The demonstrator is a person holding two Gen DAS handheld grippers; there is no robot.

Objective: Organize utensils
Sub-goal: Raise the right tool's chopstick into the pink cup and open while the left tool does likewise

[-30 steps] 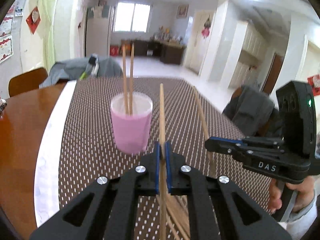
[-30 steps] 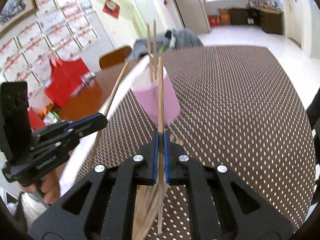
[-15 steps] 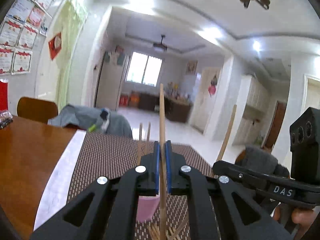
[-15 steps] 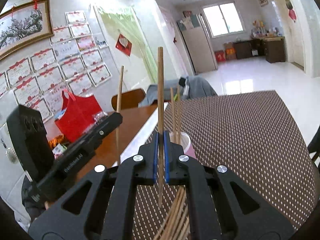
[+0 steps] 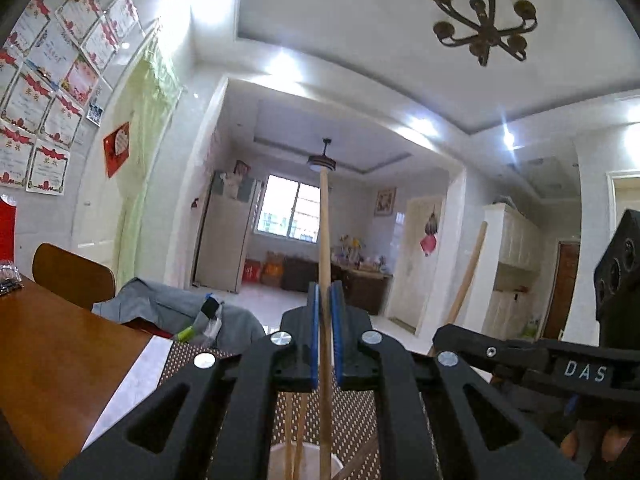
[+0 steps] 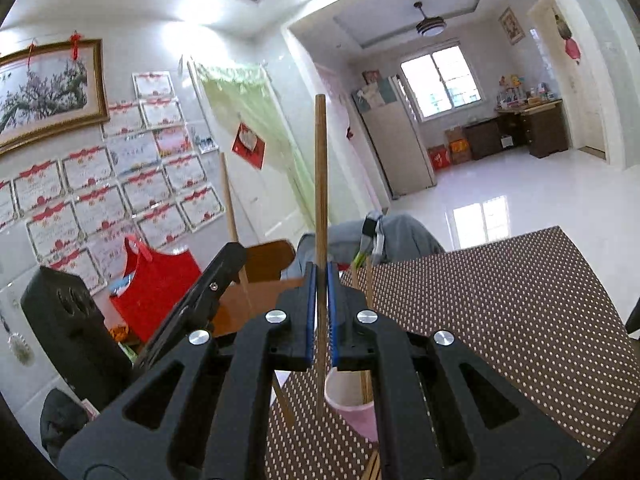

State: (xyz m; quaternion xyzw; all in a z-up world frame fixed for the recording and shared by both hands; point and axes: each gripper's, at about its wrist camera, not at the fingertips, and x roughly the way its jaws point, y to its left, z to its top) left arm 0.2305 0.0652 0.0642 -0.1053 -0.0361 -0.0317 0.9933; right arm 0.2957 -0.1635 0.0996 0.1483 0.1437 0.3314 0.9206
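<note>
Over the pink cup (image 6: 354, 410), both of my tongs stand upright, each clenched on one chopstick. My left gripper (image 5: 325, 336) pinches its chopstick (image 5: 324, 232) between the blue pads, and the lower tip reaches down into the cup's white mouth, low and near in that view. My right gripper (image 6: 319, 316) clamps a darker chopstick (image 6: 320, 184) whose lower end hangs at the near left rim of the cup, not clearly inside. Two chopsticks (image 6: 368, 284) already stand in the cup on its far side. More lie loose on the dotted brown mat (image 6: 500, 304), near edge. I judge the sorting partly done: two placed, two about to drop, and the loose ones left.
</note>
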